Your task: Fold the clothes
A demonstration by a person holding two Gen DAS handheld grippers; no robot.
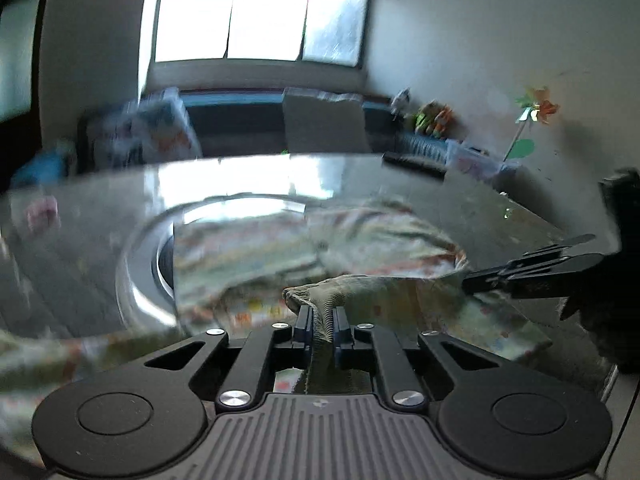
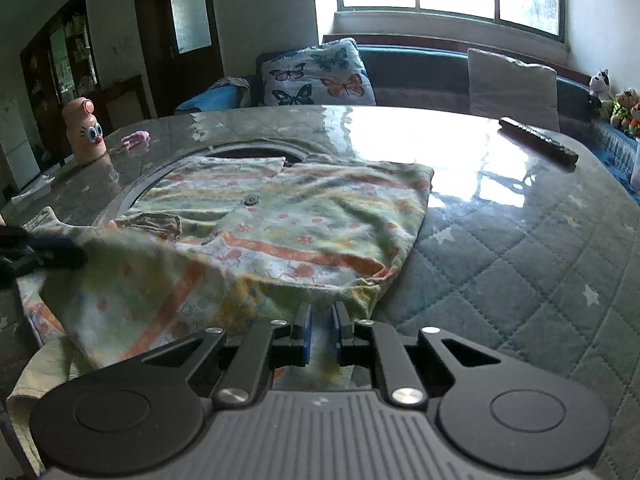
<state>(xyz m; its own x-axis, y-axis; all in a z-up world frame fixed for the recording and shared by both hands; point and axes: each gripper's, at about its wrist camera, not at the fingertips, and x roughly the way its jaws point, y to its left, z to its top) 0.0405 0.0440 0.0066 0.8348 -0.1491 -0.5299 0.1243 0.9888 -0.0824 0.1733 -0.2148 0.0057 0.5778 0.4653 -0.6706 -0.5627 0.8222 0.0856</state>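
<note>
Left gripper (image 1: 320, 314): it's clamping down on a bunched, ribbed edge of the garment, with the fabric squeezed right between the two blue-padded fingers. The whole left wrist view is looking pretty smeared.

Right gripper (image 2: 322, 312): it's pinching the hem too, at the garment's near edge, with cloth sitting in the narrow gap between its fingers and draping over the tips.

Garment (image 2: 256, 224): a pale green kids' top with orange stripes and little printed shapes. It's lying mostly spread on the table, with a small button showing near its middle. The near-left part is getting lifted and is hanging over toward 8 o'clock, where the other gripper is poking in from the frame edge.

Table (image 2: 500, 248): it's wearing a quilted grey-blue cover with stars under a glossy clear sheet. A round inset ring is peeking out from under the top's far-left side, around 11 o'clock.

Remote (image 2: 538, 143): a dark bar lying well apart from the garment, out at 2 o'clock.

Pink bottle (image 2: 85, 132): it's standing upright at 10 o'clock near the table edge, googly eyes and all.

Butterfly cushion (image 2: 318, 74): it's leaning on the bench beyond the table at 12 o'clock.
</note>
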